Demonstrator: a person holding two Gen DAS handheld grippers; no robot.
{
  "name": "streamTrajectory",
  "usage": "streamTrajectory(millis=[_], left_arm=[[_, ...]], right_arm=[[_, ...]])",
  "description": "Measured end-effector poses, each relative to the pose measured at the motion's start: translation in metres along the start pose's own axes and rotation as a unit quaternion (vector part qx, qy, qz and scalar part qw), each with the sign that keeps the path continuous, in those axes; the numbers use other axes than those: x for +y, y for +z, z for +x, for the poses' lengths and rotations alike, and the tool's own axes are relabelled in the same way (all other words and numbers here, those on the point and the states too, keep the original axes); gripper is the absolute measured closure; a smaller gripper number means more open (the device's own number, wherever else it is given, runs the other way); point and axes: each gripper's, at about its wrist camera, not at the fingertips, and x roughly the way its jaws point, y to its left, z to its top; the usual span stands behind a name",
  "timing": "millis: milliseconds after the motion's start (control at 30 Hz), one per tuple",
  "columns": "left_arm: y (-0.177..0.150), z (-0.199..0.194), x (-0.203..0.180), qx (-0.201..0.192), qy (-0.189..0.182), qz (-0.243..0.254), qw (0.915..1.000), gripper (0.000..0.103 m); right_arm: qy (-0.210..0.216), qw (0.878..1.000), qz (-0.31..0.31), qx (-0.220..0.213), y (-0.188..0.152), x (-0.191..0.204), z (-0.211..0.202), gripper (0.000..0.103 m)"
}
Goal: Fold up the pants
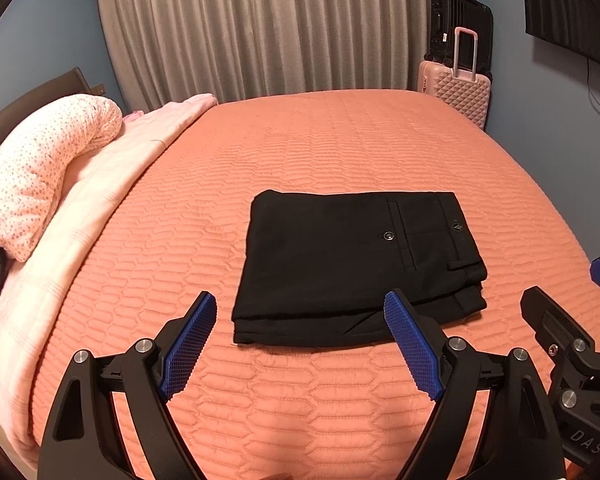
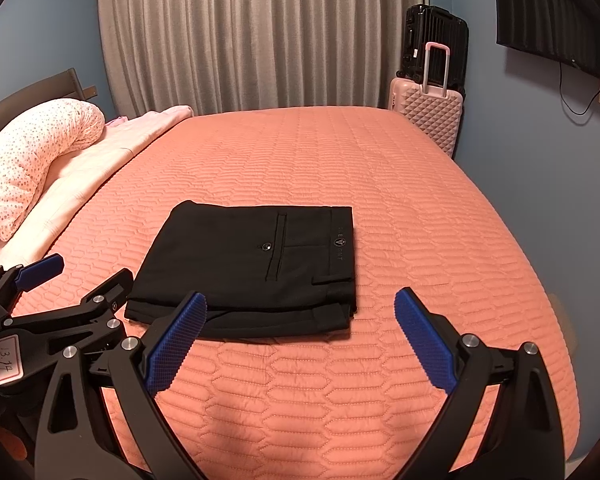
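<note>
Black pants (image 1: 352, 264) lie folded into a compact rectangle on the orange quilted bed (image 1: 300, 152), back pocket and button facing up, waistband to the right. They also show in the right wrist view (image 2: 252, 264). My left gripper (image 1: 300, 304) is open and empty, held above the bed at the near edge of the pants. My right gripper (image 2: 300, 304) is open and empty, just in front of the near right corner of the pants. Each gripper shows at the edge of the other's view: the right gripper (image 1: 572, 292) and the left gripper (image 2: 88, 268).
A dotted pink pillow (image 1: 48, 168) and a pale pink blanket (image 1: 112, 176) lie along the bed's left side. A pink suitcase (image 1: 456, 88) and a black suitcase (image 1: 460, 24) stand at the far right corner. Grey curtains (image 1: 268, 28) hang behind.
</note>
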Motion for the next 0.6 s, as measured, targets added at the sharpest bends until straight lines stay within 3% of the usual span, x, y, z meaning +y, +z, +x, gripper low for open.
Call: streamTrajectory(millis=[600], left_arm=[[0.0005, 0.0, 0.0012, -0.003, 0.003, 0.004, 1.0, 0.019]], right_arm=[[-0.004, 1.0, -0.001, 0.0, -0.0013, 0.0007, 0.001, 0.009]])
